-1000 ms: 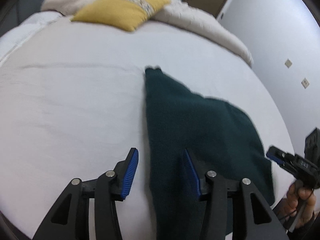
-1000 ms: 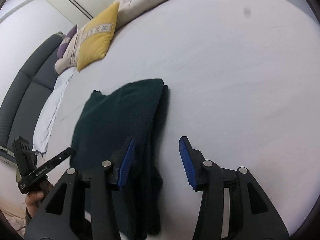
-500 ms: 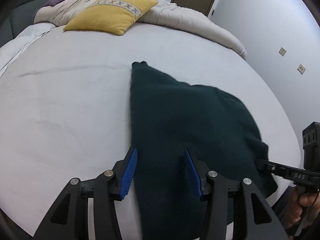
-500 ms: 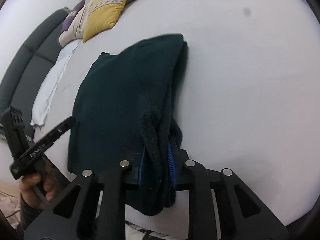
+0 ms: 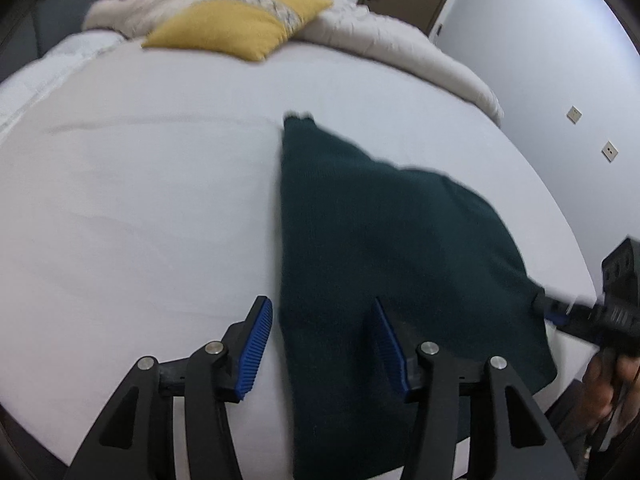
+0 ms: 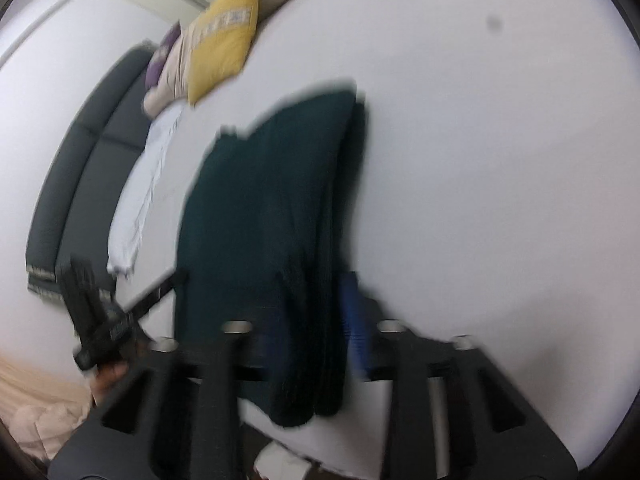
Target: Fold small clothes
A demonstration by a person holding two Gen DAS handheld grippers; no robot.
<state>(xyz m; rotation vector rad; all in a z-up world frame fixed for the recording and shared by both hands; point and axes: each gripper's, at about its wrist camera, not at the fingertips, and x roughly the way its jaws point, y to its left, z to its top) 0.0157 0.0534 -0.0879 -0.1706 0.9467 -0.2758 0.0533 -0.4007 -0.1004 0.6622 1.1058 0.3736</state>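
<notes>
A dark green knitted garment (image 5: 392, 240) lies folded lengthwise on the white bed sheet (image 5: 140, 220), its near end at the bed's front edge. My left gripper (image 5: 324, 344) hovers over the garment's left edge, jaws opening, blue pads clear of the cloth. In the blurred right wrist view the garment (image 6: 272, 200) has its thick folded right edge between the jaws of my right gripper (image 6: 312, 332). These jaws are opening and the right pad (image 6: 354, 320) stands apart from the cloth. Each gripper shows in the other's view: the right gripper (image 5: 554, 308) at the garment's right corner, the left gripper (image 6: 120, 316) at its left side.
A yellow cushion (image 5: 240, 24) and a beige duvet (image 5: 392, 40) lie at the bed's far end. A grey headboard (image 6: 80, 184) and a white pillow (image 6: 140, 192) are at the left. The person's hand (image 5: 612, 376) holds the right gripper by the bed's edge.
The right gripper closed on the garment's folded right edge half a second ago and has now opened off it. The left gripper has stayed open over the left edge.
</notes>
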